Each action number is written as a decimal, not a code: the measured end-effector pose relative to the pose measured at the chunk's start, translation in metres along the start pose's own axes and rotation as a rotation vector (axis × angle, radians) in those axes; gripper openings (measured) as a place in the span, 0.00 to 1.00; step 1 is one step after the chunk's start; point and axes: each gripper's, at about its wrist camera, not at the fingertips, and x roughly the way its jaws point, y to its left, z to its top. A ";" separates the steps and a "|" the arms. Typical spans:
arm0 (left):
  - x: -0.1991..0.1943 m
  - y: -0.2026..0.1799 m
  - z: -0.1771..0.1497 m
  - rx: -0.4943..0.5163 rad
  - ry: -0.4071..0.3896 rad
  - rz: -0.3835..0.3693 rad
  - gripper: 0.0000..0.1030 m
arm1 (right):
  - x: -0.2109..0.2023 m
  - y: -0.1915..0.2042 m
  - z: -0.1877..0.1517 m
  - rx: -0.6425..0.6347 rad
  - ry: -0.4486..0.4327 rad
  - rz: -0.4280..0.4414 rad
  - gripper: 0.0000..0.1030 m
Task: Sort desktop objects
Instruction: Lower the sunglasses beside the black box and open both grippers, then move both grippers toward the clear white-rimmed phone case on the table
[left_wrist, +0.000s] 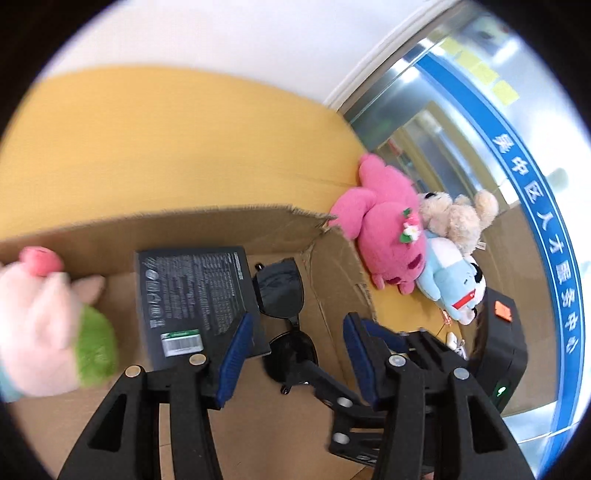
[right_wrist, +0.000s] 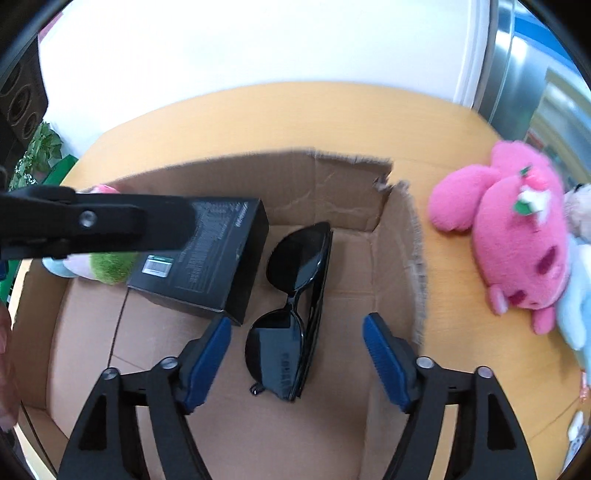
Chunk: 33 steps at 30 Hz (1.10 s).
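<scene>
Two claws hang wide apart and empty over the box (right_wrist: 354, 192): the left claw (left_wrist: 295, 354) nearer the black carton (right_wrist: 207, 258), then the sunglasses (right_wrist: 291, 306) lying lengthwise between the right claw's (right_wrist: 295, 362) fingers, the nearer one, I judge.

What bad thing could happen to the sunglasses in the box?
The sunglasses lie on the floor of the cardboard box, just ahead of the open right gripper. If it pinches a dark lens, it might scratch or bend it. The black box sits right beside them, so a finger could bump it. The left gripper hovers close too, and they might collide.
</scene>
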 end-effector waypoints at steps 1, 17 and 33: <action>-0.013 -0.003 -0.005 0.025 -0.035 0.019 0.49 | -0.011 0.002 -0.004 -0.011 -0.027 -0.006 0.84; -0.182 -0.074 -0.202 0.254 -0.600 0.566 0.79 | -0.162 0.073 -0.099 -0.106 -0.352 -0.004 1.00; -0.188 -0.054 -0.261 0.113 -0.563 0.560 0.79 | -0.185 0.098 -0.156 -0.117 -0.353 -0.029 1.00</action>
